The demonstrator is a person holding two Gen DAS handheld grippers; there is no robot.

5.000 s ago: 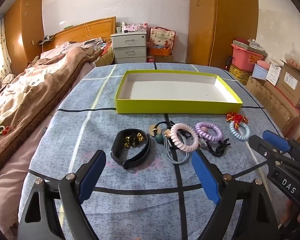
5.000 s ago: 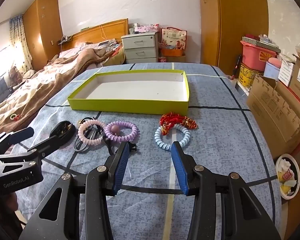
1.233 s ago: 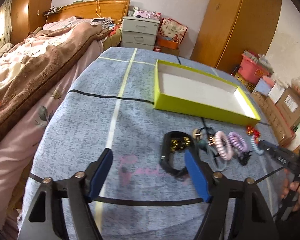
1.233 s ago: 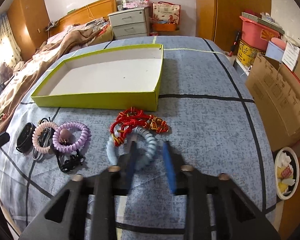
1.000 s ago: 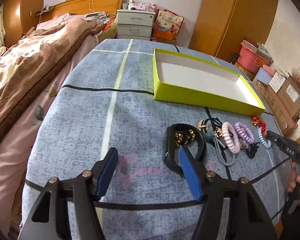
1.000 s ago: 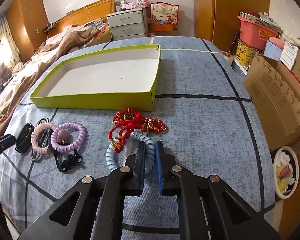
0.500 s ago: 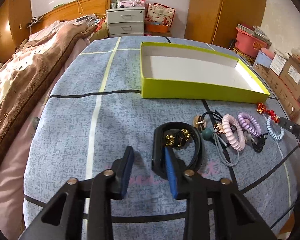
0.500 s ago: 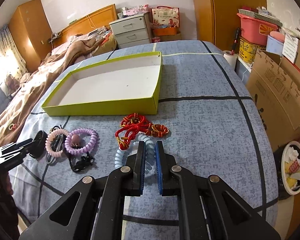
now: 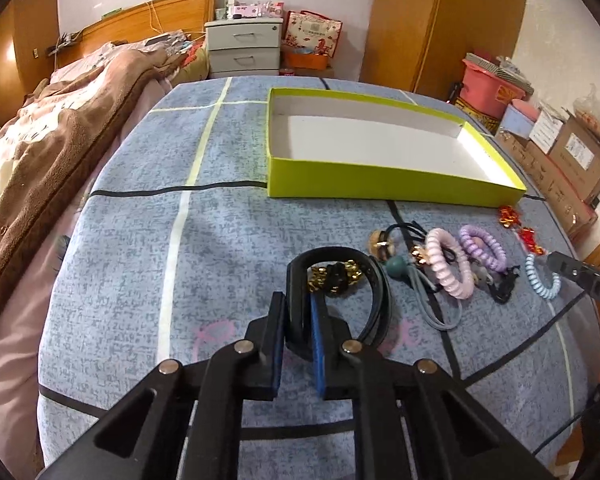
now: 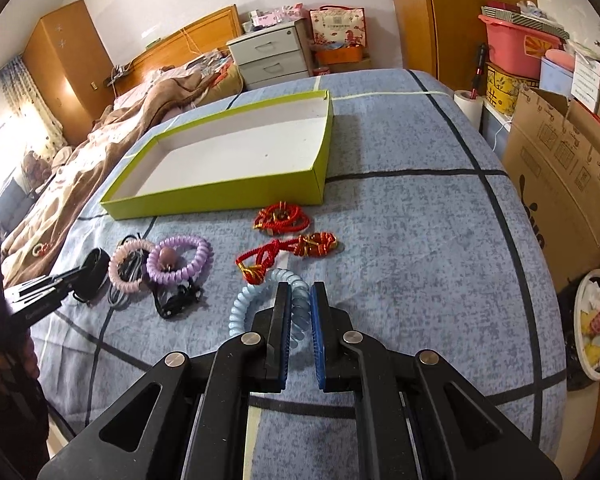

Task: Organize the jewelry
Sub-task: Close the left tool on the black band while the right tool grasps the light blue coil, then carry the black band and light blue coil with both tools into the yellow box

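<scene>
A black band [image 9: 328,254] with gold charms lies on the blue cloth. My left gripper [image 9: 298,308] has its jaws closing, and the pads press on the band's near-left side. My right gripper [image 10: 298,300] is shut on a light blue coil hair tie [image 10: 244,304], with a red knotted cord [image 10: 284,248] just beyond it. Between the two grippers lie a pink coil [image 10: 128,268], a purple coil [image 10: 180,260] and a small black clip [image 10: 176,300]. The shallow yellow-green box [image 9: 380,186] stands behind them with nothing in it. My right gripper [image 9: 580,272] also shows at the edge of the left wrist view.
A bed with a brown blanket [image 9: 40,152] runs along the left edge of the cloth. Cardboard boxes [image 10: 560,168] stand to the right, with a waste bin [image 10: 596,324] on the floor below. A grey drawer unit [image 9: 242,50] stands at the back.
My left gripper's jaws came together from wide apart onto the near side of the black band. The right gripper stayed shut on the blue coil, and the red cord now lies more strung out.
</scene>
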